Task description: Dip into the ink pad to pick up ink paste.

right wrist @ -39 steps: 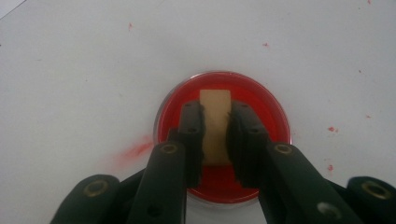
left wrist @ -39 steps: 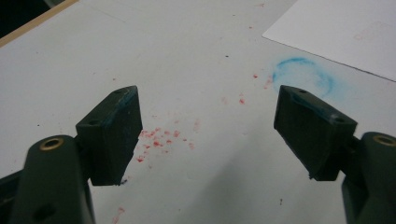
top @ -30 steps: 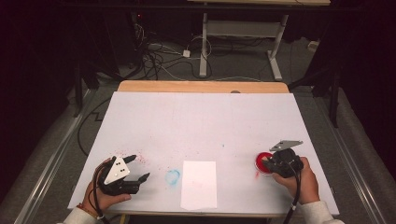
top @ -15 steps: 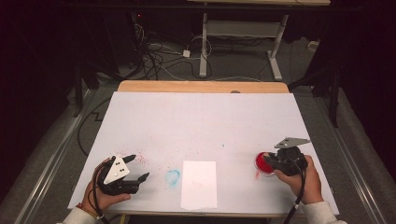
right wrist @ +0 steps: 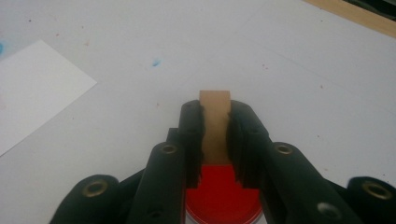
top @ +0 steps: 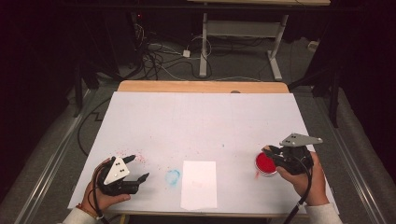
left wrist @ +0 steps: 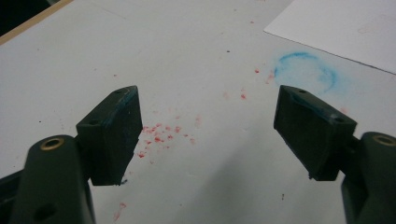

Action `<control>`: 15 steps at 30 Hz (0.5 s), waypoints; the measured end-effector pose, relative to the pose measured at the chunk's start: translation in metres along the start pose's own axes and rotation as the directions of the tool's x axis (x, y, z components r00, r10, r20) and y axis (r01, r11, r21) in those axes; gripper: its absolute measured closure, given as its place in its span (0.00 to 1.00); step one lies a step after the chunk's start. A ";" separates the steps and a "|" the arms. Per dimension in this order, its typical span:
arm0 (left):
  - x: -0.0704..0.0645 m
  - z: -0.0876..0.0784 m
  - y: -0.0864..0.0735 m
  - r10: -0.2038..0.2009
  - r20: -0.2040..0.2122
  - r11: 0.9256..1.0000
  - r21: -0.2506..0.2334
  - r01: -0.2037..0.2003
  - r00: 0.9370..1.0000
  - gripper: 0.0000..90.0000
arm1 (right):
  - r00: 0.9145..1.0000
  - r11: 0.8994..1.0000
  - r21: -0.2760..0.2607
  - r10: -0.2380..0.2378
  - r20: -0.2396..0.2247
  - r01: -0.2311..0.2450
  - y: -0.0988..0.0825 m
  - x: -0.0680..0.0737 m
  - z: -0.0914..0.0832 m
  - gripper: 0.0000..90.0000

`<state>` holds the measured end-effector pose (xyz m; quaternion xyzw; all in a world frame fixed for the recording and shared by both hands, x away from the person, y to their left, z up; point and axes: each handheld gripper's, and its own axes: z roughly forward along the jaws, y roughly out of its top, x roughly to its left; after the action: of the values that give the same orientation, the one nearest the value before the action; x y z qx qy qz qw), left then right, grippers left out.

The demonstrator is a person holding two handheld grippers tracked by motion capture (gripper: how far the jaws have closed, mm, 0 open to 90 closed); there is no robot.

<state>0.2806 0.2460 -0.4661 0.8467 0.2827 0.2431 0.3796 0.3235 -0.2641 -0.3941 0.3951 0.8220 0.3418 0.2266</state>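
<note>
Right hand-held gripper clamped on wooden block over red dish, near table's right edge, left hand-held gripper apart

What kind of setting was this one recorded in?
Most likely a lab or workshop room: a white-covered table stained with red and blue pigment, loose cables on a grey floor, and a metal-legged desk frame behind. The surroundings are dark.
</note>
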 end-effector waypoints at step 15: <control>0.000 0.001 0.001 0.013 -0.002 1.000 -0.001 -0.013 1.000 0.26 | 0.999 0.997 -0.064 -0.037 -0.039 0.034 0.008 0.014 -0.008 0.85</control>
<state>0.2815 0.2452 -0.4662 0.8479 0.2777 0.2467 0.3783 0.3142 -0.2523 -0.3836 0.3661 0.8221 0.3715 0.2284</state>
